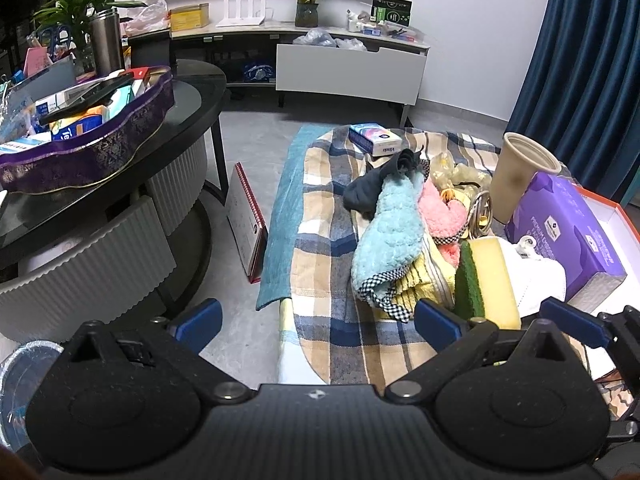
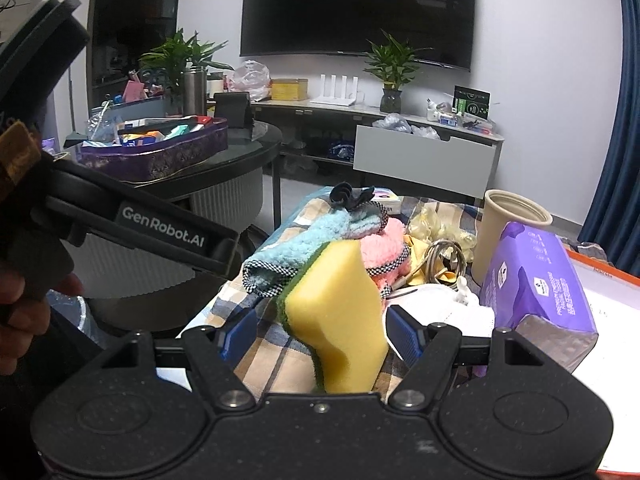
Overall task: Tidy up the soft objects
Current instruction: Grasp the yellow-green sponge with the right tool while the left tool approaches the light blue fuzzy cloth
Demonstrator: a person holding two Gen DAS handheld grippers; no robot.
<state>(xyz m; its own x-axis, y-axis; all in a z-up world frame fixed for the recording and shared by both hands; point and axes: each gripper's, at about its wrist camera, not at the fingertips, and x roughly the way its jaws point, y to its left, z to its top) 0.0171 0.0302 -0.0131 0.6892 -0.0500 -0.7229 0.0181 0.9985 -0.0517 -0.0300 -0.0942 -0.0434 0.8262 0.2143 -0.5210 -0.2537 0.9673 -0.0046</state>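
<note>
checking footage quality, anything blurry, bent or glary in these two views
Left wrist view: fisheye bends the blue curtain and round table; sponge stays sharp. Right wrist view: the sponge looms large, slightly soft; the TV is dark, no glare; lighting dim, bluish.

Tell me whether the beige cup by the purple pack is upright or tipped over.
Upright. The beige cup stands with its open mouth facing up, beside the purple pack. Whether it holds anything cannot be told.
</note>
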